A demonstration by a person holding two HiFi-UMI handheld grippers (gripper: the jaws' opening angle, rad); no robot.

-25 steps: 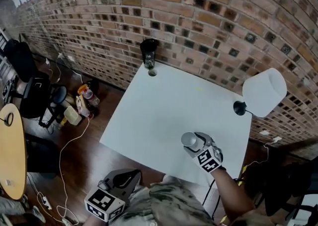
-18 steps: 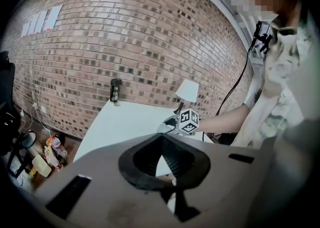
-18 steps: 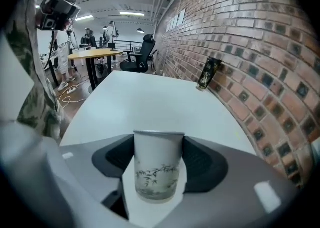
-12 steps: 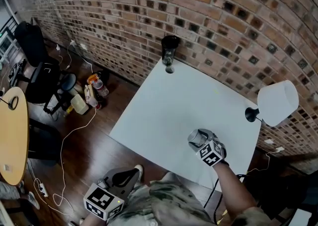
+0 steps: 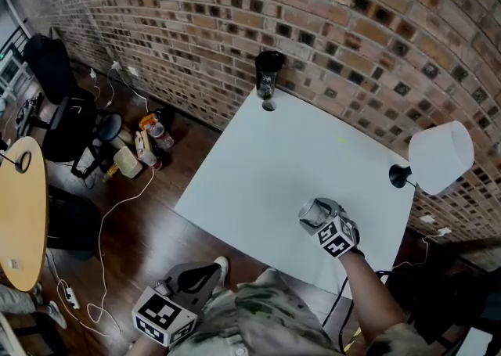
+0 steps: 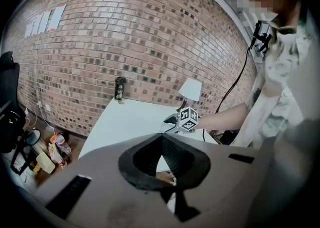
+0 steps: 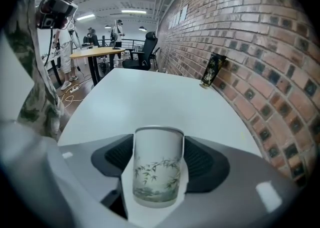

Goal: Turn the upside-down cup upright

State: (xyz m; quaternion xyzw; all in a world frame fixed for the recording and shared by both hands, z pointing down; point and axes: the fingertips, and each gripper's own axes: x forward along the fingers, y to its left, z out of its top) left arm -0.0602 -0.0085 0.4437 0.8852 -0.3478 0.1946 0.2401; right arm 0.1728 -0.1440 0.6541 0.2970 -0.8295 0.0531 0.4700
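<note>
A white cup point(image 7: 156, 177) with a bamboo print sits between the pads of my right gripper point(image 7: 159, 156), which touch both its sides while the jaws are opening. In the head view the cup point(image 5: 311, 209) and right gripper point(image 5: 318, 217) are over the front right part of the white table point(image 5: 258, 159). Which end of the cup is up is unclear. My left gripper point(image 5: 205, 275) hangs off the table's front edge, shut and empty. In the left gripper view, the left gripper point(image 6: 163, 138) points at the right gripper point(image 6: 175, 122).
A dark can point(image 5: 268, 77) stands at the table's far corner against the brick wall, also seen as the can point(image 7: 212, 70). A white lamp point(image 5: 440, 156) stands at the right edge. Bottles and cables point(image 5: 141, 143) lie on the floor at left, near a round wooden table point(image 5: 16, 213).
The head view has shifted, so the table sits further right in the picture. The right gripper with the cup has moved a little; over the last half second nothing moved.
</note>
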